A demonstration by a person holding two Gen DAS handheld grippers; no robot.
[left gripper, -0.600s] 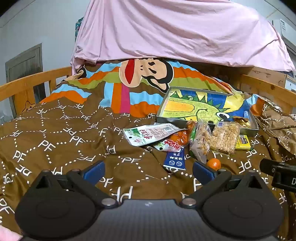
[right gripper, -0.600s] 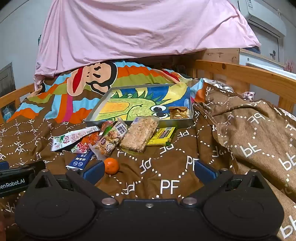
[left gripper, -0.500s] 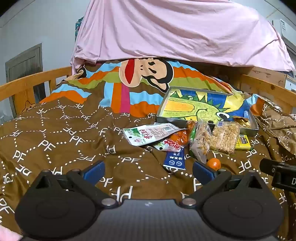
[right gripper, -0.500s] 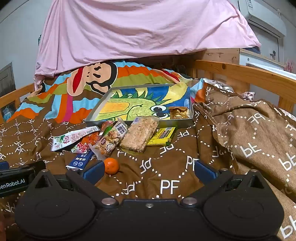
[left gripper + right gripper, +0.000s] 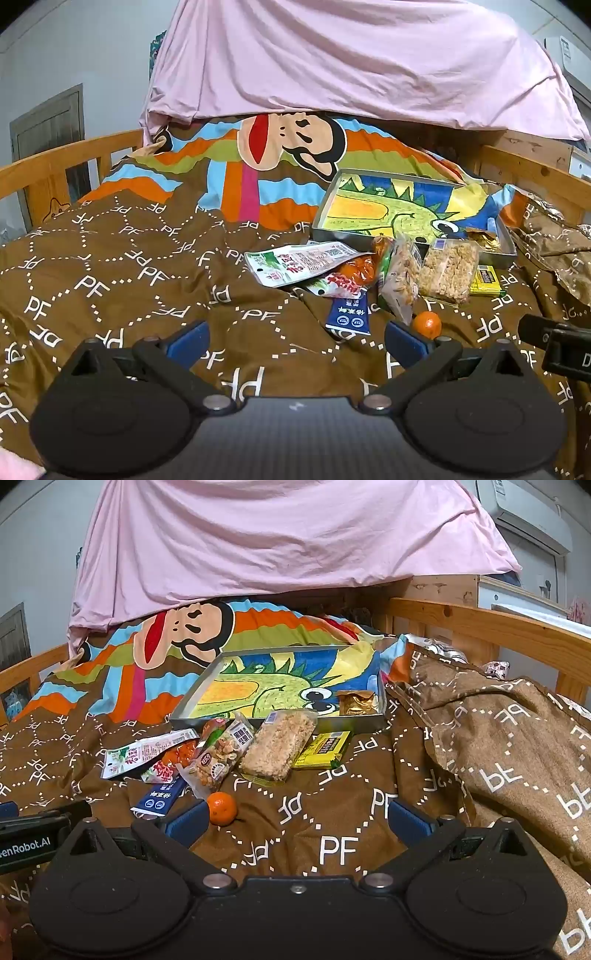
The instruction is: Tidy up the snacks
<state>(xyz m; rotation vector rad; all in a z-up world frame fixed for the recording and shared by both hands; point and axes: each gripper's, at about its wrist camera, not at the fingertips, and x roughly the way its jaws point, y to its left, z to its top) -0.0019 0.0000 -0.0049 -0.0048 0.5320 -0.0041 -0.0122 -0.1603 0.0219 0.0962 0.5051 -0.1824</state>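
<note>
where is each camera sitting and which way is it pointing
Left wrist: on the left hand-held gripper, looking forward and slightly down over a brown quilt at snacks and a tray ahead to the right; its own open fingers show, and the other gripper's tip at the right edge.
Right wrist: on the right hand-held gripper, facing the same way, snacks ahead to the left; its open fingers show, the left gripper at the left edge.
Shared: tray, tangerine, blue packet, pink sheet.
</note>
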